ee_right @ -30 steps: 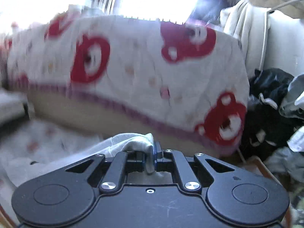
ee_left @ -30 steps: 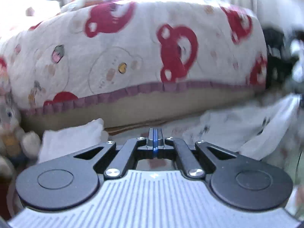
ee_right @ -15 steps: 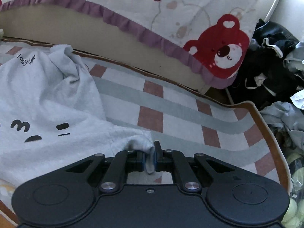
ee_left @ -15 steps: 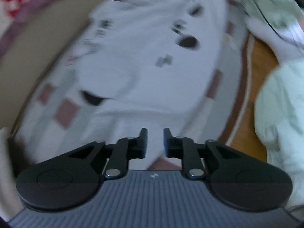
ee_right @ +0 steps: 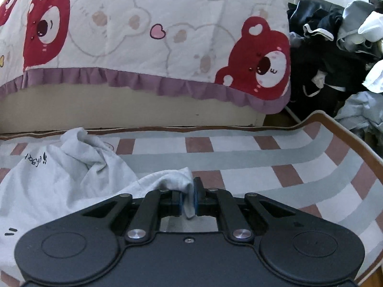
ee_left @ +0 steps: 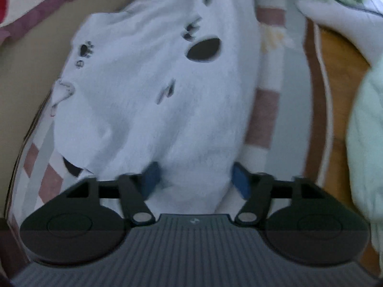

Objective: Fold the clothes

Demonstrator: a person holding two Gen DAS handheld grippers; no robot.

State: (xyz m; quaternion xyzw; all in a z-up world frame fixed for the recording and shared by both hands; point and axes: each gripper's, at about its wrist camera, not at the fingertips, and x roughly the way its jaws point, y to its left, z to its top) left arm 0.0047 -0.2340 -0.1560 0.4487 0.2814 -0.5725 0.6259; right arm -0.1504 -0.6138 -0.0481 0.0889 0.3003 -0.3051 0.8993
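A white T-shirt with black cartoon prints lies spread on a checked rug. My left gripper is open, its jaws wide apart just over the shirt's near edge, with cloth between the blue pads. In the right wrist view the same shirt lies rumpled at the left. My right gripper is shut on a corner of the shirt, low over the rug.
A bed with a bear-print cover and purple frill stands right behind the rug. A heap of dark and white clothes lies at the right. A pale green garment lies on the wooden floor beside the rug.
My left gripper swung from facing the bed down to the shirt and opened wide. My right gripper, still shut on the corner, lowered the shirt onto the rug.
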